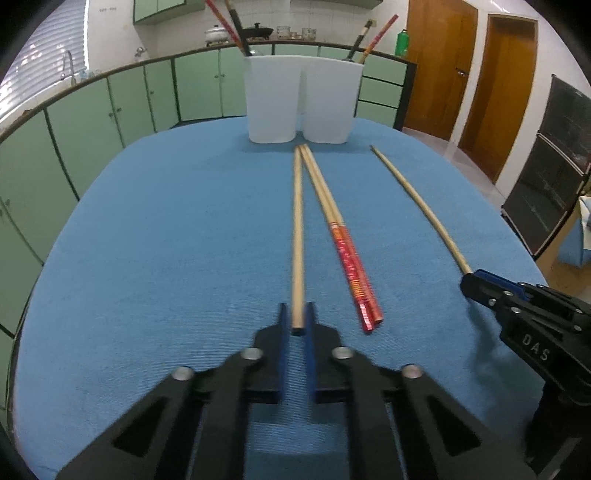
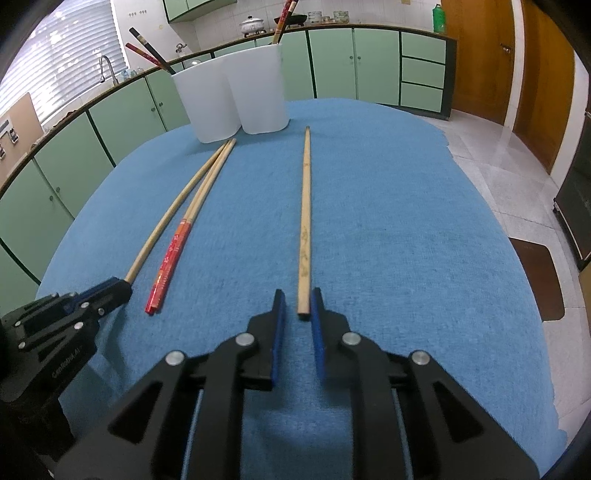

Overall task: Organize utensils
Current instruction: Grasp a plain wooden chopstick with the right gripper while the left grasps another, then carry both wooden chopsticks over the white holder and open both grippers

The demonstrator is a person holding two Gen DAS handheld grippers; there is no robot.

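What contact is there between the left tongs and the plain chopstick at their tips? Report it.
Touching. The right wrist view shows the left tongs shut on the near end of that plain chopstick, which vanishes between their tips.

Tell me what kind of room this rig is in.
Most likely a home kitchen. Green cabinets run under a long counter, a sink faucet stands by the window blinds, and a lidded white pot sits on the counter behind the blue-covered table.

Before the two white holders (image 1: pixel 299 99): two plain chopsticks (image 1: pixel 298 236), two red-handled chopsticks (image 1: pixel 341 236); four more stand inside the holders.
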